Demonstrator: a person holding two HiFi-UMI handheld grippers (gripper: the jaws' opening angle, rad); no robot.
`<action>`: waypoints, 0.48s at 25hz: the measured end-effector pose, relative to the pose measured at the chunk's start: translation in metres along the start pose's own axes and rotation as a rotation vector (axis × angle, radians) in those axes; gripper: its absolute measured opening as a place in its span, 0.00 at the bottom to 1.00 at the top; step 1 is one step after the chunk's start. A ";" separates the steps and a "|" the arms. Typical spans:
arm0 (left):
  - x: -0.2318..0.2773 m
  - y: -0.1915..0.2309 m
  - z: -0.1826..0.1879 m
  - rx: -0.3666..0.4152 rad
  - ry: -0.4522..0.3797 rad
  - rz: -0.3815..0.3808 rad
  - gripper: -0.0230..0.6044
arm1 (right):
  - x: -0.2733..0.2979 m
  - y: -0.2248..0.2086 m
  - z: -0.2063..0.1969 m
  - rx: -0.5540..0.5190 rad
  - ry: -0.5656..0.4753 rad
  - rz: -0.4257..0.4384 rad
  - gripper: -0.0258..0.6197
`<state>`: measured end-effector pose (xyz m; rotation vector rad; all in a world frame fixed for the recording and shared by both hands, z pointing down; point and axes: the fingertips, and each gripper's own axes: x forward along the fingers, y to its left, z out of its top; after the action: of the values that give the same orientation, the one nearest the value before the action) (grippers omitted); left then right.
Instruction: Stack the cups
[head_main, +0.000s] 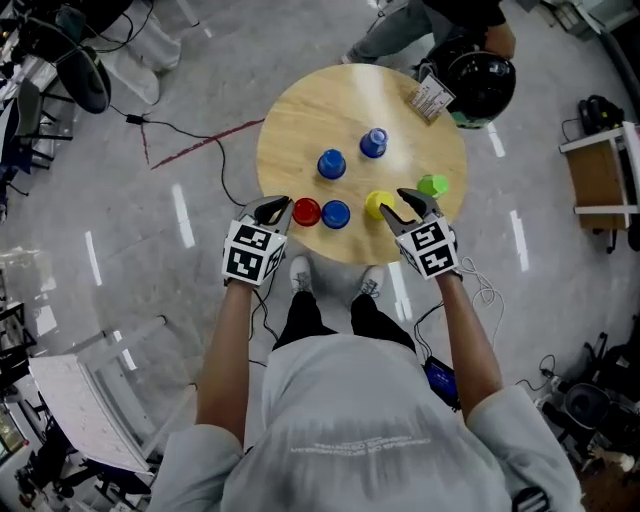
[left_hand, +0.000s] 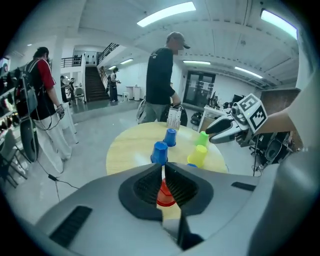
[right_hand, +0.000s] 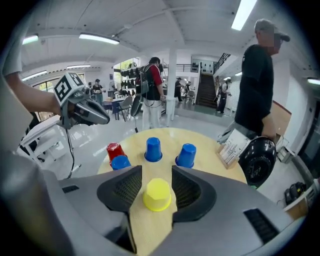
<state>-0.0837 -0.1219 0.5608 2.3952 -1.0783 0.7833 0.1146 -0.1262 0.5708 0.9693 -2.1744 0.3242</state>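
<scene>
Our right gripper (right_hand: 156, 170) has its jaws spread around the yellow cup (right_hand: 157, 195), the pads seemingly clear of it. Our left gripper (left_hand: 163, 169) has its jaws pressed together on nothing, aimed at the red cup (left_hand: 165, 197) by the near edge of the table (head_main: 300, 110). We judge nothing stacked yet: the cups stand apart, upside down. The green cup (head_main: 433, 185), near the table's right edge, shows in the head and left gripper views only.

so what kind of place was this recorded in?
Probably an open lab or workshop hall, not a home: black cables trailing over a polished grey floor, long ceiling strip lights, and a dark staircase at the back.
</scene>
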 end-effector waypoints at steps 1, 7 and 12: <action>-0.001 -0.001 -0.003 -0.009 0.001 0.002 0.09 | 0.007 0.001 -0.006 0.001 0.019 0.015 0.38; -0.005 -0.010 -0.017 -0.049 0.005 0.014 0.09 | 0.046 0.002 -0.045 -0.039 0.133 0.071 0.50; -0.007 -0.012 -0.020 -0.066 -0.002 0.011 0.09 | 0.062 0.007 -0.056 -0.044 0.181 0.097 0.47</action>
<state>-0.0846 -0.0989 0.5705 2.3372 -1.1021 0.7376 0.1099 -0.1282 0.6546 0.7809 -2.0582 0.3934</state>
